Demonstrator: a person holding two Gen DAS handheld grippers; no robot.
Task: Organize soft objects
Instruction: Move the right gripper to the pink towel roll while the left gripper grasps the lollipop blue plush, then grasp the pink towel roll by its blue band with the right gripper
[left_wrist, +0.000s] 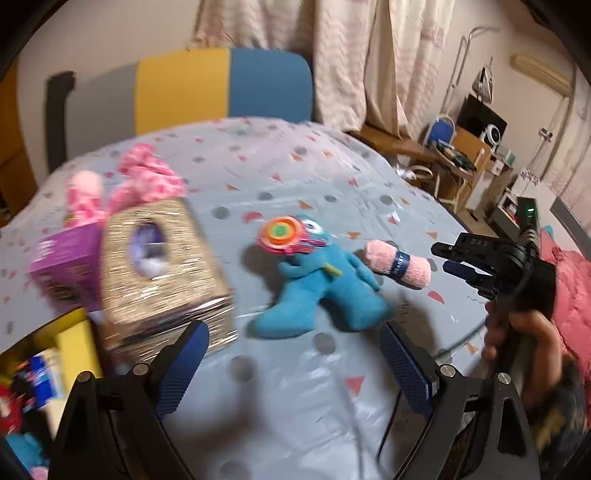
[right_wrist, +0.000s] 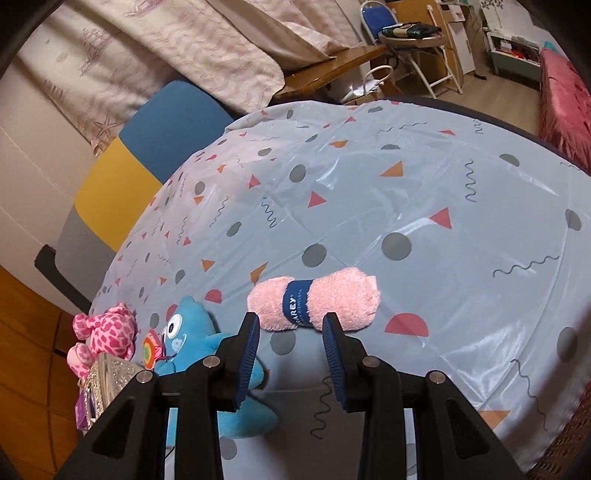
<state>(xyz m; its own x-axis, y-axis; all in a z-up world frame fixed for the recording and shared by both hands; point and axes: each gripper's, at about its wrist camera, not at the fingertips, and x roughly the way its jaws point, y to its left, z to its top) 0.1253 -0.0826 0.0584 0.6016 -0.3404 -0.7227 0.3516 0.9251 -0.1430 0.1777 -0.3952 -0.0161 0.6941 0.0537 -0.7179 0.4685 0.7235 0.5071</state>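
On the patterned tablecloth (left_wrist: 288, 173) a blue plush monster (left_wrist: 317, 291) lies on its back, just past my left gripper (left_wrist: 293, 365), which stands wide open with nothing between its fingers. A pink rolled towel with a blue band (left_wrist: 399, 264) lies to the right of the monster's arm. In the right wrist view that towel (right_wrist: 314, 299) lies crosswise just beyond my right gripper (right_wrist: 291, 350), whose jaws stand partly open and hold nothing. The left wrist view shows the right gripper (left_wrist: 443, 258) in a person's hand (left_wrist: 517, 332). A pink spotted plush (right_wrist: 107, 328) sits at the far left.
A glittery tissue box (left_wrist: 162, 266) and a purple box (left_wrist: 66, 266) stand left of the monster. A grey, yellow and blue chair back (left_wrist: 221, 85) rises behind the table. Coloured boxes (left_wrist: 44, 373) lie below the table's left edge. Pink bedding (left_wrist: 569, 280) lies on the right.
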